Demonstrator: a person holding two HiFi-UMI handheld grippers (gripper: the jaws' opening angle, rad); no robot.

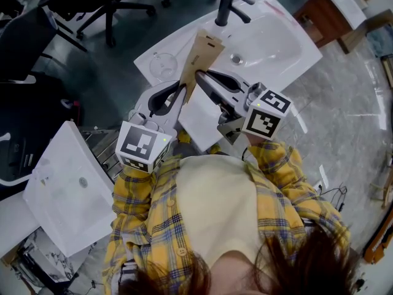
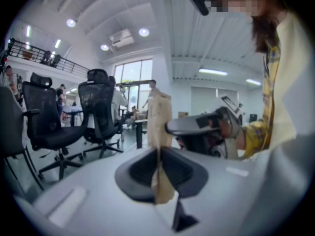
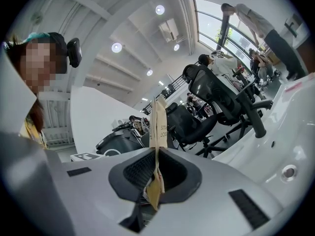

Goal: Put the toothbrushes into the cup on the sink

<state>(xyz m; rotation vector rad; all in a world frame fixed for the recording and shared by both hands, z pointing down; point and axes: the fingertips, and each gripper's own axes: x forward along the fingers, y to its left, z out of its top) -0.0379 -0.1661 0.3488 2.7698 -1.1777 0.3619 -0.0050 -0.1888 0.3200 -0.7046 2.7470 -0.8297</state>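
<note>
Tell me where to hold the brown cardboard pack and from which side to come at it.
Grip the brown cardboard pack at its near, lower end, across its two flat faces, coming from the person's side. It is thin and flat, standing on edge, so only the faces offer the pads purchase. The left gripper and right gripper are shut on it so.

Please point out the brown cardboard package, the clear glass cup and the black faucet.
brown cardboard package (image 1: 202,59): head view, middle of its flat face.
clear glass cup (image 1: 163,65): head view, its middle, seen from above.
black faucet (image 1: 225,8): head view, its upright stem.
</note>
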